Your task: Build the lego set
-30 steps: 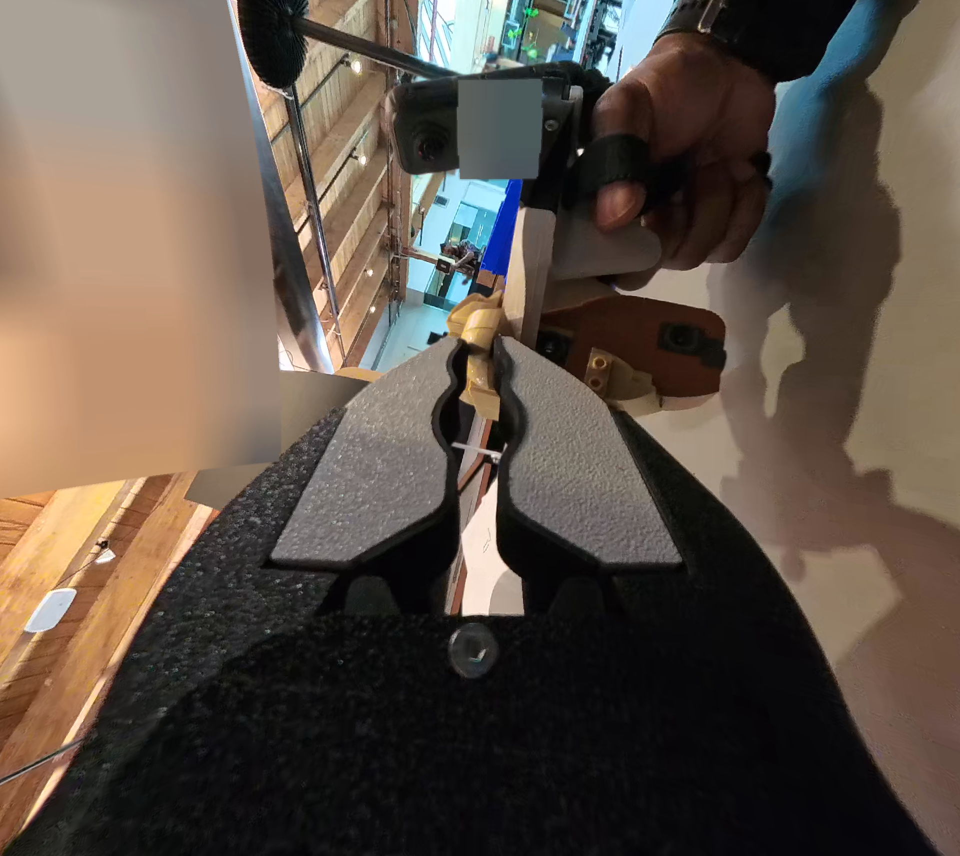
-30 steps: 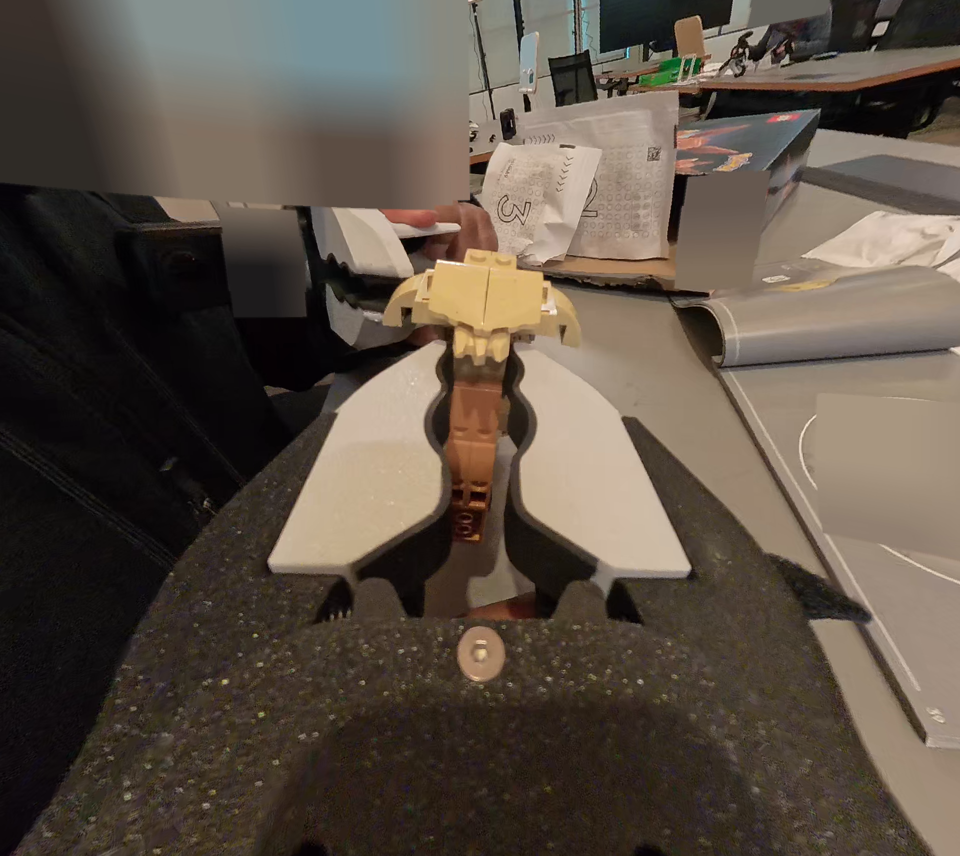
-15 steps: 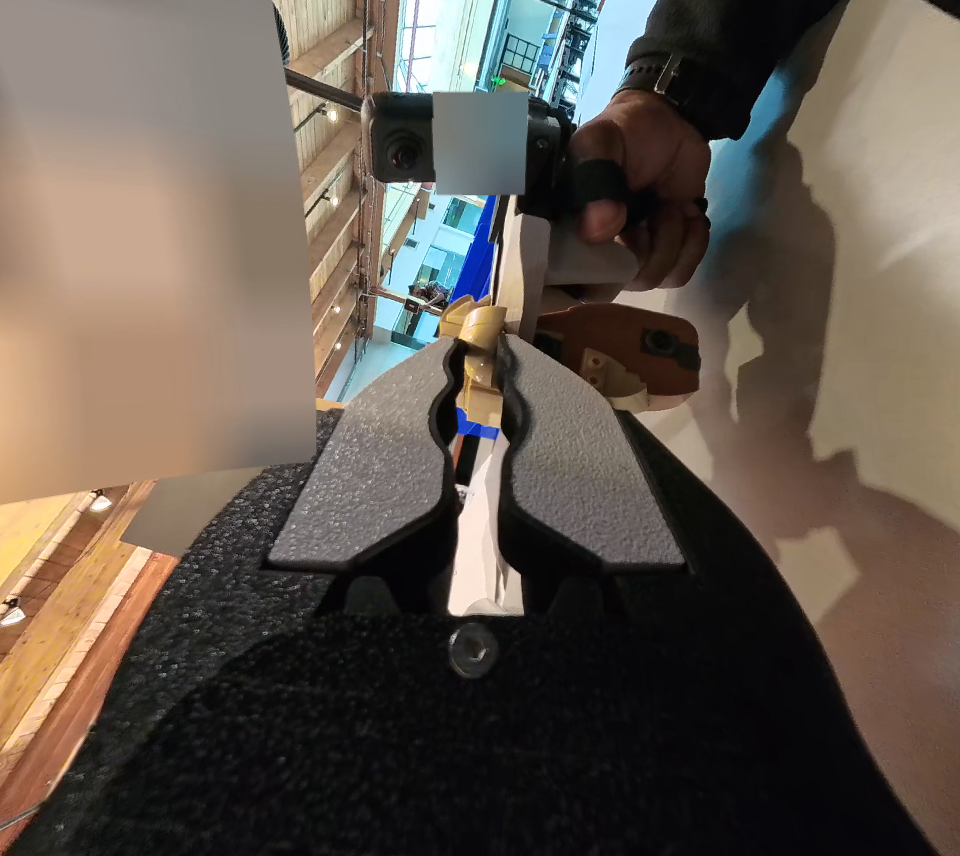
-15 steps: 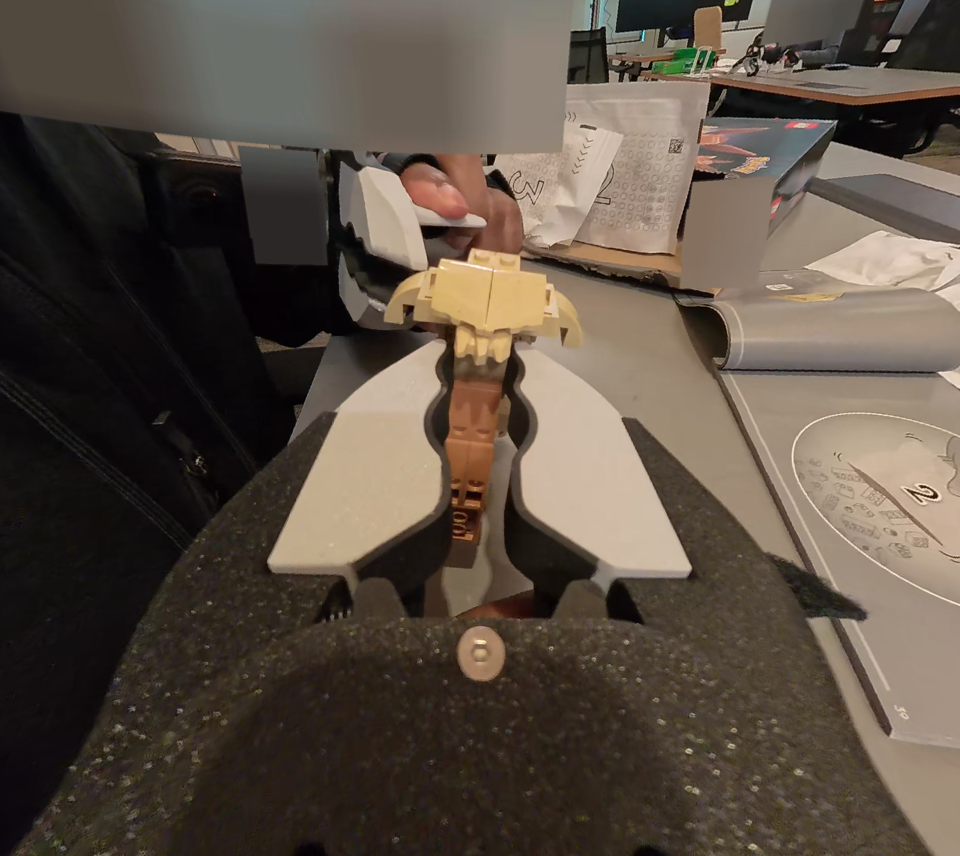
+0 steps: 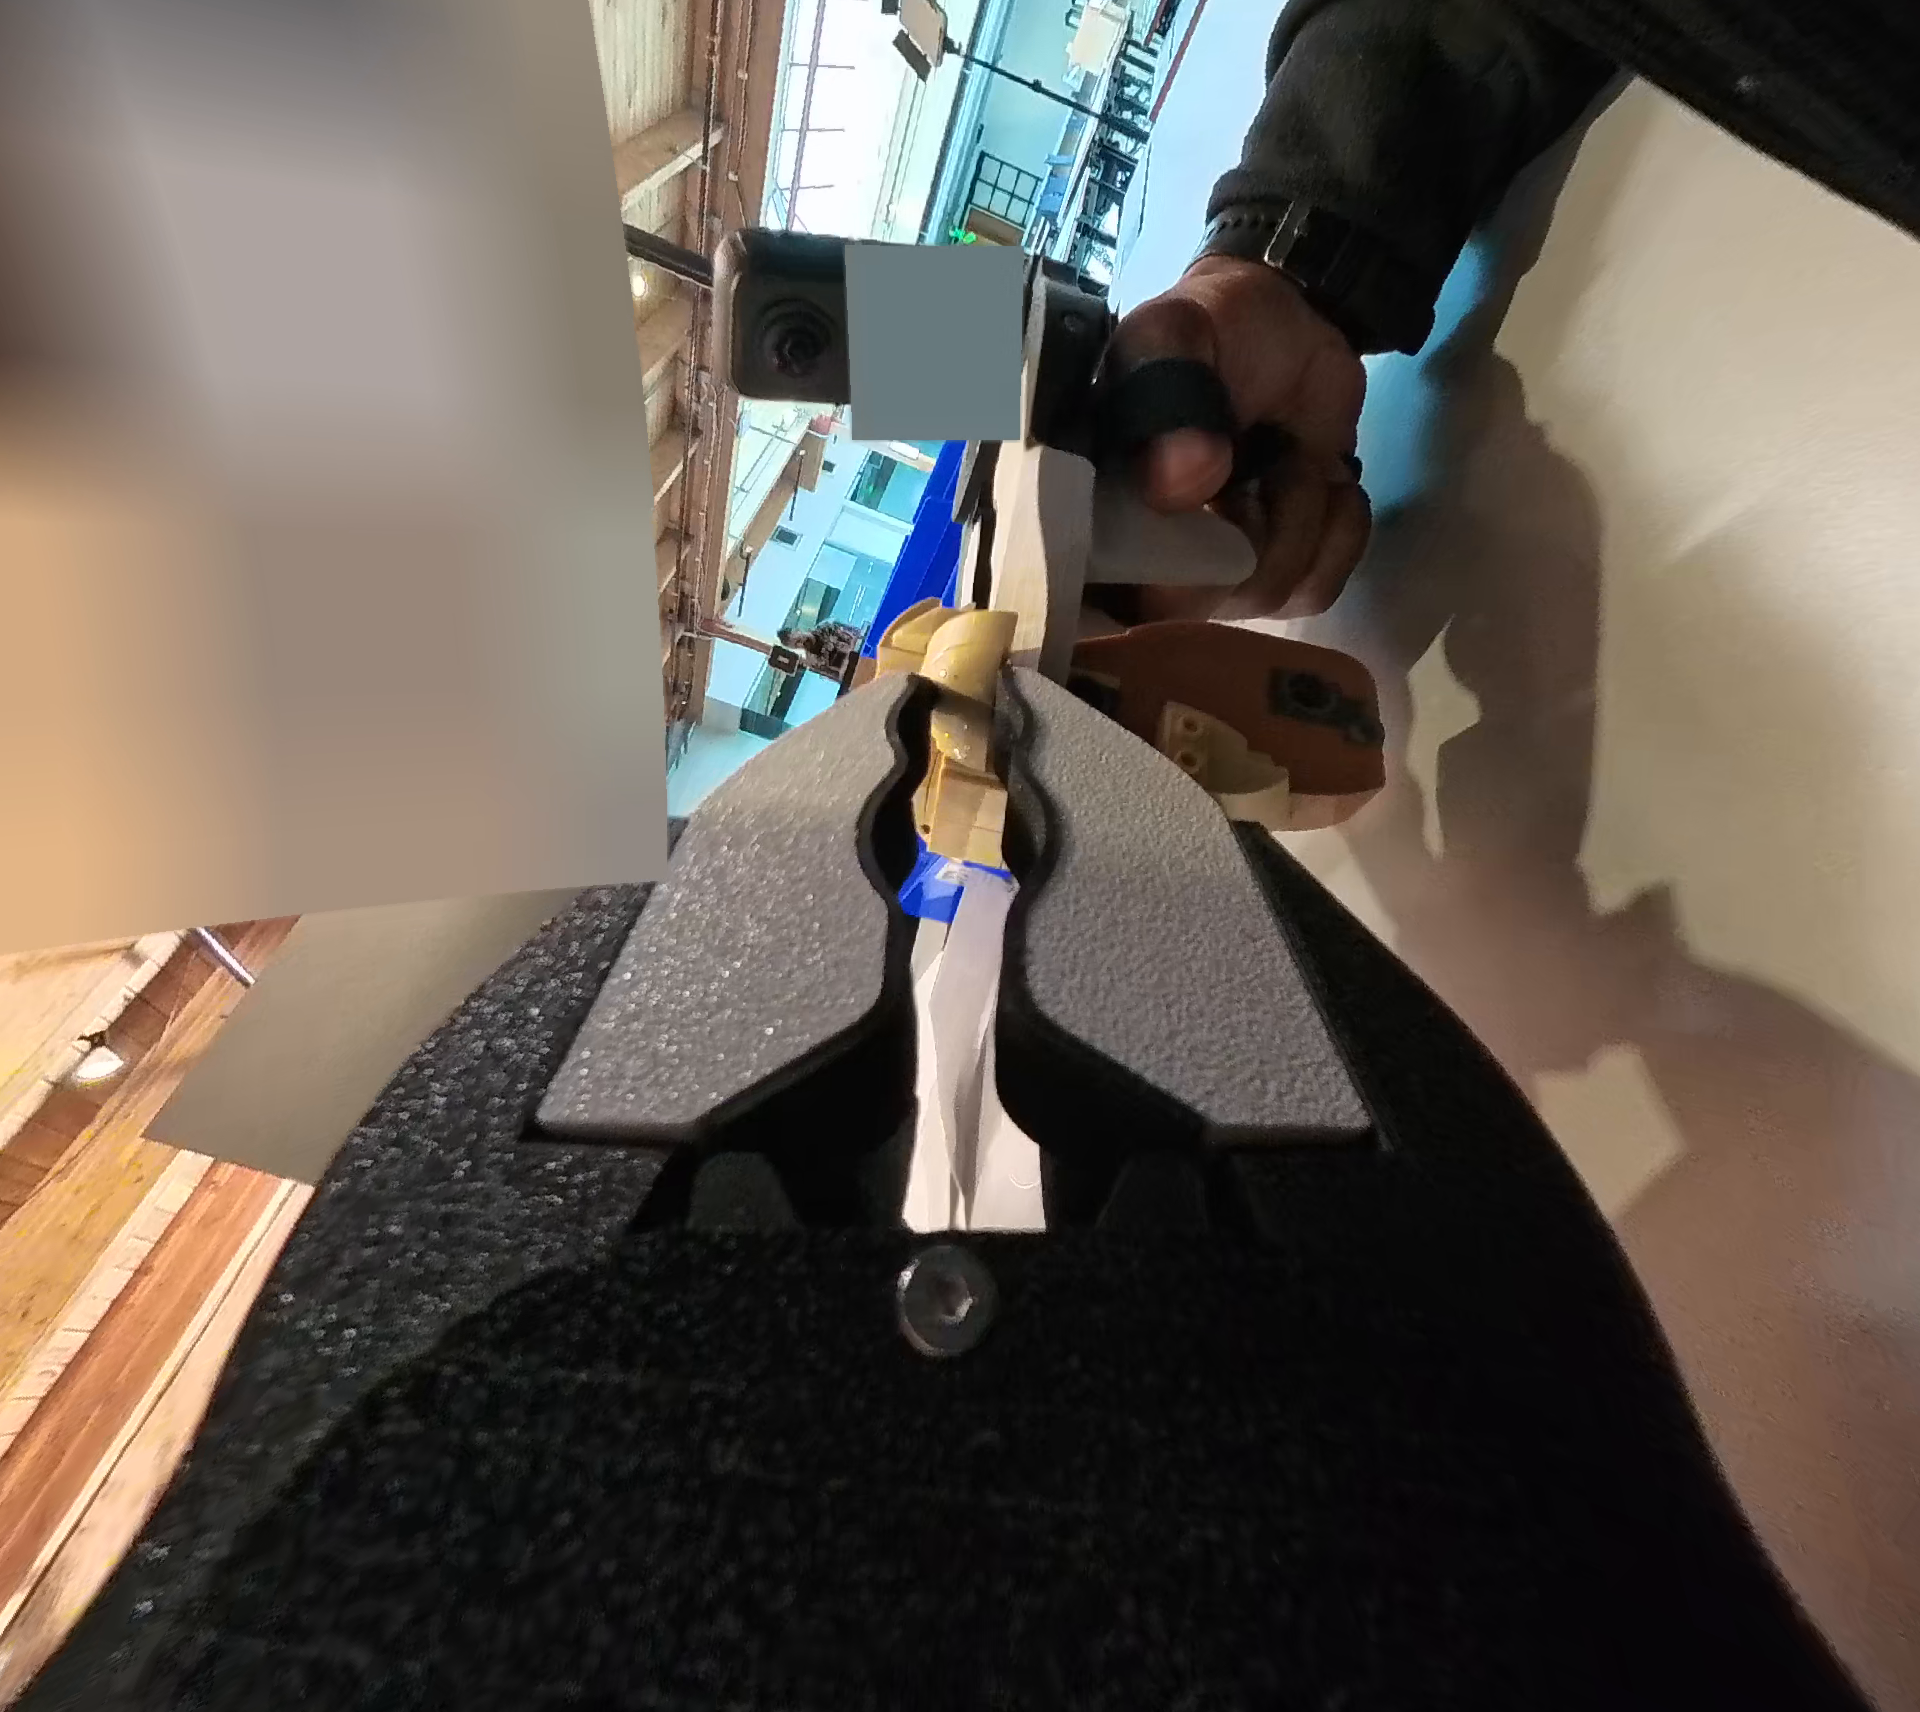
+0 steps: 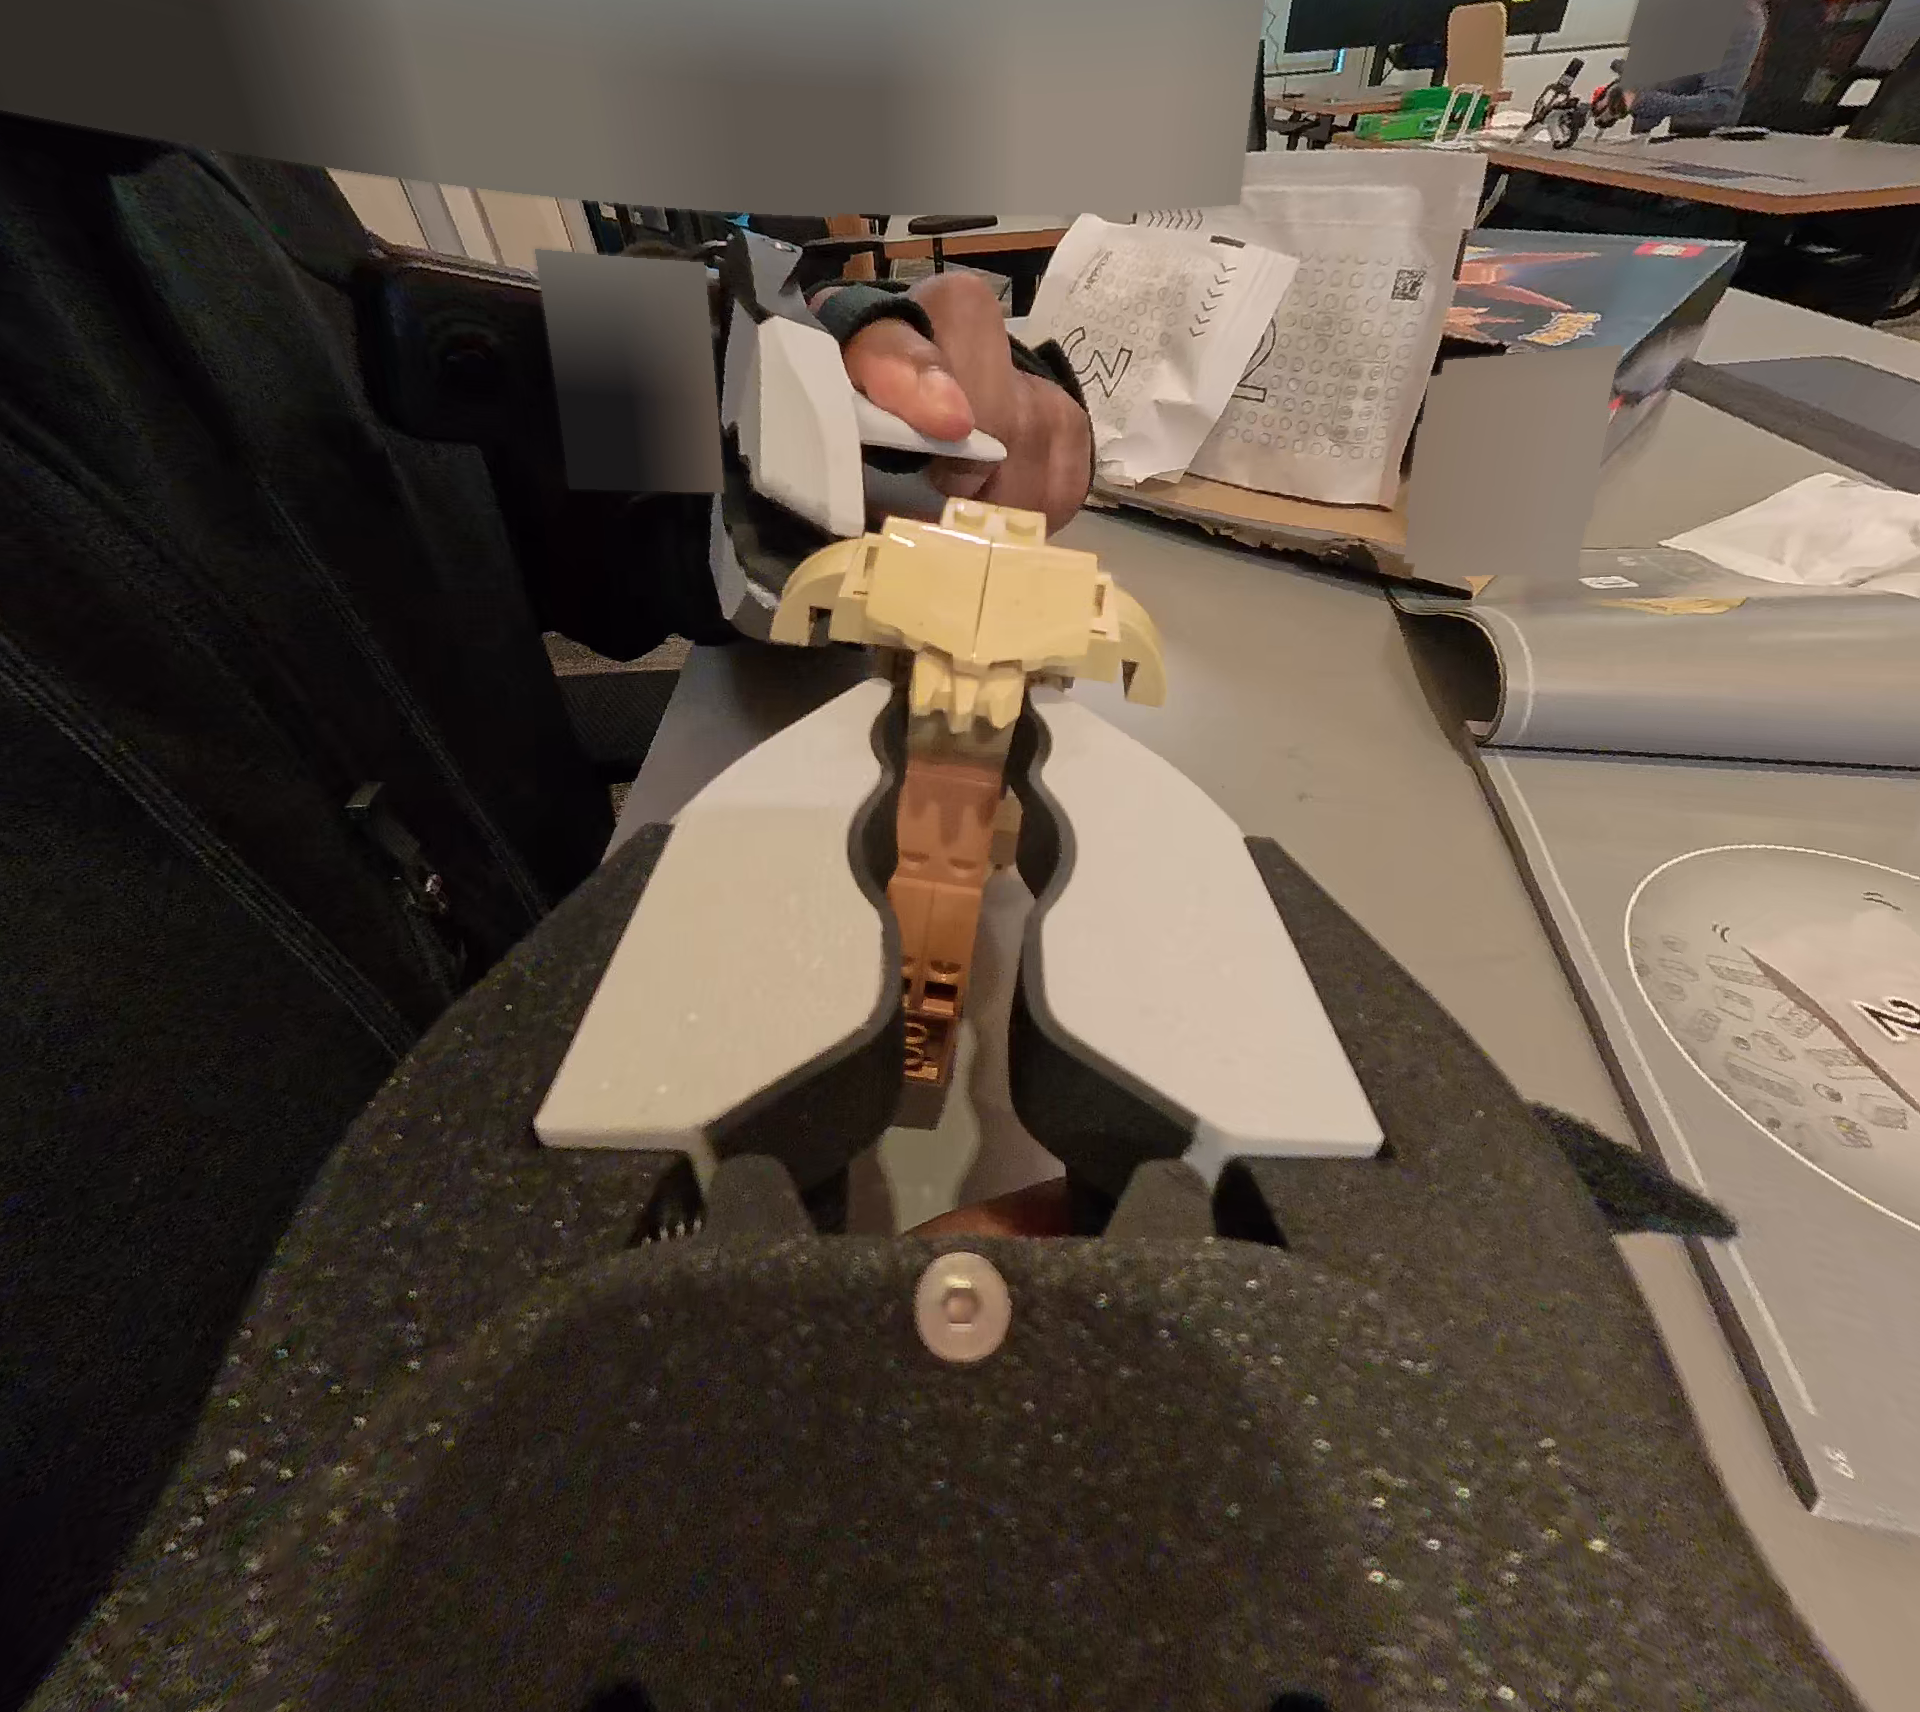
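Since earlier, other hand (image 5: 1247,426) climbed higher in left view; booklet (image 6: 1766,987) slid nearer in right view. Left gripper (image 5: 961,706) fingers narrow, pinching tan brick piece (image 5: 961,727). Right gripper (image 6: 956,727) fingers narrow, clamped on brown-and-tan brick model (image 6: 940,873), tan top (image 6: 977,602) poking past tips, above grey counter (image 6: 1299,727). Paper bags (image 6: 1247,353) far right.

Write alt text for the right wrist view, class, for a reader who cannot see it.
The right gripper clamps a brown and tan brick-built figure, whose wide tan top sticks out past the fingertips. Behind it a hand holds the other gripper above a grey table with white paper bags and an open booklet.
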Motion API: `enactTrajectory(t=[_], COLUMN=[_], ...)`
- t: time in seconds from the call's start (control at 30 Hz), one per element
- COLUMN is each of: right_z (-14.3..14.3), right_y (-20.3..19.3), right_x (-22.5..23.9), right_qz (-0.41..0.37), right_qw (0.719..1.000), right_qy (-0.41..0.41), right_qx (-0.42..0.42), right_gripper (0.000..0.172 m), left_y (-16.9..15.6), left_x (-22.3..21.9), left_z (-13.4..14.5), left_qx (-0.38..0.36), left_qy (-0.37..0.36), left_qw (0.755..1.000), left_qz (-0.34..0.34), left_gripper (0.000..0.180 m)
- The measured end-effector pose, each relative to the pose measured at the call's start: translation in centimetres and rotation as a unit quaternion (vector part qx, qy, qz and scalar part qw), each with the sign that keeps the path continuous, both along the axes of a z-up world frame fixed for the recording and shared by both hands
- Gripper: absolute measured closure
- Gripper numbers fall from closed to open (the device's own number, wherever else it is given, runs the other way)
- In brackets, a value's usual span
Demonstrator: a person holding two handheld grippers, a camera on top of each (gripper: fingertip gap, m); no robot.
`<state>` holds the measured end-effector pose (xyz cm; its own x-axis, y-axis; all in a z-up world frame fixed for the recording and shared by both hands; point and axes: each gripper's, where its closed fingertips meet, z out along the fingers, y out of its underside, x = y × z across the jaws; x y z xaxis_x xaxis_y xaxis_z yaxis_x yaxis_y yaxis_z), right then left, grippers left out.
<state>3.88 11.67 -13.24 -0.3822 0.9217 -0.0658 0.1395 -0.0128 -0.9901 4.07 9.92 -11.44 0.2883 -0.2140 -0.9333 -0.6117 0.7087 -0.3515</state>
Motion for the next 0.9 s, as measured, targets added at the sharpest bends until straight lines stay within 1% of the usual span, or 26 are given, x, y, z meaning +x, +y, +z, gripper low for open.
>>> enactTrajectory(t=[0.9], right_z=[0.08], right_y=[-0.79], right_x=[0.43], right_qz=[0.02], right_qw=[1.0], right_qy=[0.006], right_qx=[0.012], right_gripper=[0.153], left_y=[-0.69], left_x=[0.76], left_z=[0.12], left_qx=[0.014], left_qy=[0.004], left_qw=[1.0], left_qz=[-0.023], left_gripper=[0.167])
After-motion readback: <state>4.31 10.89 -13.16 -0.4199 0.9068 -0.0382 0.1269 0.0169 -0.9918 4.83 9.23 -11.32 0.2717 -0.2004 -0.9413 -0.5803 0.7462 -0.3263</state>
